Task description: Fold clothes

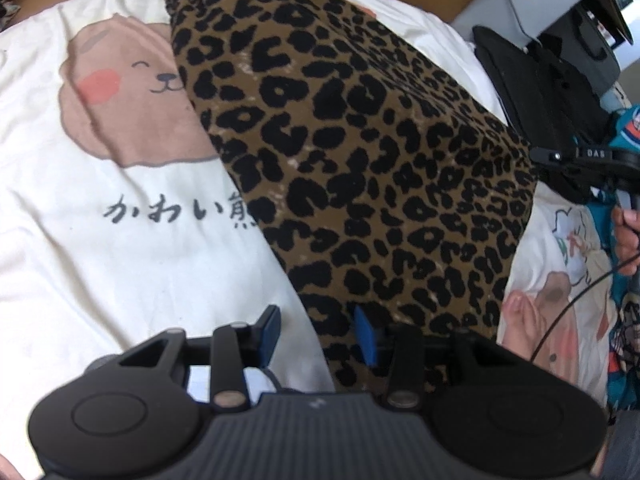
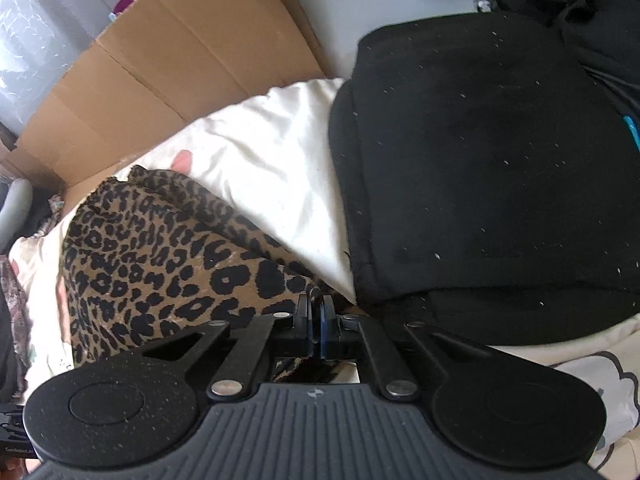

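A leopard-print garment (image 1: 360, 152) lies as a long folded strip across a white bedsheet with a bear print (image 1: 120, 208). My left gripper (image 1: 318, 332) hovers at the strip's near end with its blue pads (image 1: 270, 330) apart; one pad is over the sheet, the other over the leopard cloth, and neither presses on it. My right gripper (image 2: 316, 318) has its pads together on the garment's (image 2: 160, 264) corner, where the cloth bunches up at the tips. In the left wrist view the right gripper (image 1: 538, 157) sits at the strip's right-hand corner.
A folded black garment (image 2: 480, 160) lies on the sheet to the right of the leopard cloth. Flattened cardboard (image 2: 180, 60) leans behind the bed. A person's hand (image 1: 628, 236) and a cable are at the right edge, above more printed bedding (image 1: 560, 280).
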Available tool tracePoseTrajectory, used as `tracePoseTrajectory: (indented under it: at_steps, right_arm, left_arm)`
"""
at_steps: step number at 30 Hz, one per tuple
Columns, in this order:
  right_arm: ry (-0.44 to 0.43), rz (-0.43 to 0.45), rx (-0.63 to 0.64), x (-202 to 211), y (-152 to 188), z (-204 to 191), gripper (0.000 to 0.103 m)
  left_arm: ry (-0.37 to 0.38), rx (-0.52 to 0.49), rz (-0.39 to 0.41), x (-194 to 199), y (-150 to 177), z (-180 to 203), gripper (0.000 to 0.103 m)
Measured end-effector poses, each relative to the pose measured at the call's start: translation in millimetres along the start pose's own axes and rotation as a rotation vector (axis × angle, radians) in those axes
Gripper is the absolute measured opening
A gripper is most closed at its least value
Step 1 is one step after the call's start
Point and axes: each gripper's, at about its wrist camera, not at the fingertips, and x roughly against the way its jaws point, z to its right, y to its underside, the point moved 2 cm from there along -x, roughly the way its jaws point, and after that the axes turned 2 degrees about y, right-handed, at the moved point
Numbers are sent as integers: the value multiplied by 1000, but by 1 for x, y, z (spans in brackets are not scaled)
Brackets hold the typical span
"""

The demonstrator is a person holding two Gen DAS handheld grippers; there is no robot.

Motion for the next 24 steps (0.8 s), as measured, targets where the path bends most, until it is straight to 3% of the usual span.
tracePoseTrajectory:
  at_steps: [8,24]
  right_arm:
    - [-5,12,2,7,3,3,0]
    - [83,-21,34,4,11,5,0]
  left_arm:
    - [10,-31,-25,-1,2,8,43]
    - [9,-112,-56,-2,7,7,45]
